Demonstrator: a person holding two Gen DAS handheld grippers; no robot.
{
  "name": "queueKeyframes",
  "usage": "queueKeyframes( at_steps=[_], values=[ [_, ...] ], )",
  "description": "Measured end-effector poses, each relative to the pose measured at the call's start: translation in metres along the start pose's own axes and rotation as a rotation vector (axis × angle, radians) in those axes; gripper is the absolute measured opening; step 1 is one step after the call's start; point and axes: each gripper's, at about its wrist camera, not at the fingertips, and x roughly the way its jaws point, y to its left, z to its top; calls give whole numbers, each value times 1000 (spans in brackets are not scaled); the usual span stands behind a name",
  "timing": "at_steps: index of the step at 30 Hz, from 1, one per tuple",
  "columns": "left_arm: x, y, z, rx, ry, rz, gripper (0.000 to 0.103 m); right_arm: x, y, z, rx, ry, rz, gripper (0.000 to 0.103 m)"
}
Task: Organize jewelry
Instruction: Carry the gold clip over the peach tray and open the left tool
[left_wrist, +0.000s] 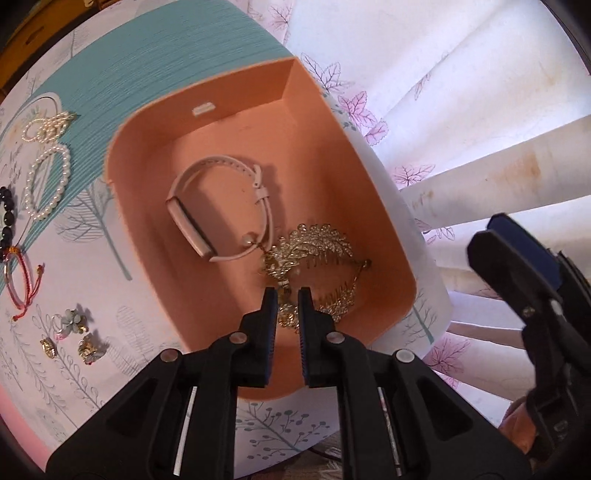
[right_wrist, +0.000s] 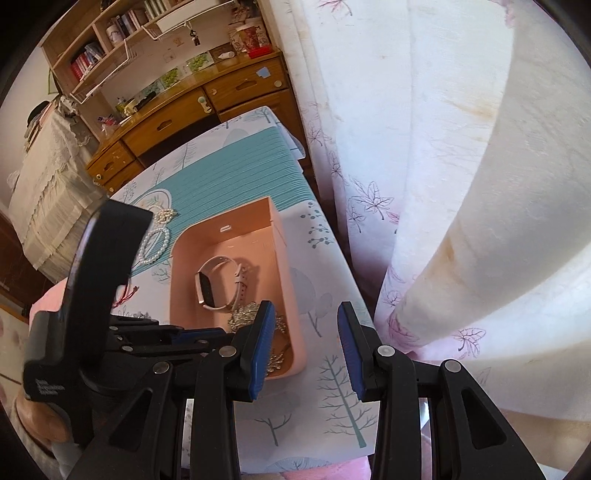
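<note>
A peach box (left_wrist: 325, 122) (right_wrist: 225, 218) stands on the patterned table. Inside lie a pink watch band (left_wrist: 207, 206) (right_wrist: 218, 280) and a gold leaf hair comb (left_wrist: 317, 251) (right_wrist: 243, 314). My left gripper (left_wrist: 287, 295) hangs over the box's near end, its jaws nearly closed around a part of the gold comb. My right gripper (right_wrist: 306, 314) is open and empty above the table just right of the box. Left of the box lie pearl bracelets (left_wrist: 48, 177) (right_wrist: 155, 243), a red cord bracelet (left_wrist: 22, 288), dark beads (left_wrist: 7, 214) and small gold rings (left_wrist: 88, 349).
A white curtain with leaf prints (left_wrist: 461, 92) (right_wrist: 443, 184) hangs right beside the table's edge. A wooden dresser with shelves (right_wrist: 177, 107) stands behind the table. The right gripper's body (left_wrist: 524, 280) shows at the right of the left wrist view.
</note>
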Motion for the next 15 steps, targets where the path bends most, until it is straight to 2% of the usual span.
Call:
queueKeyframes(
  at_steps=[9,15],
  values=[
    [-41,31,-29,-27,-131,1,12,7,28,4,-54,9,32,36],
    [-64,74,-61,-108,-236,-2,12,17,56,3,-118,28,61,36]
  ],
)
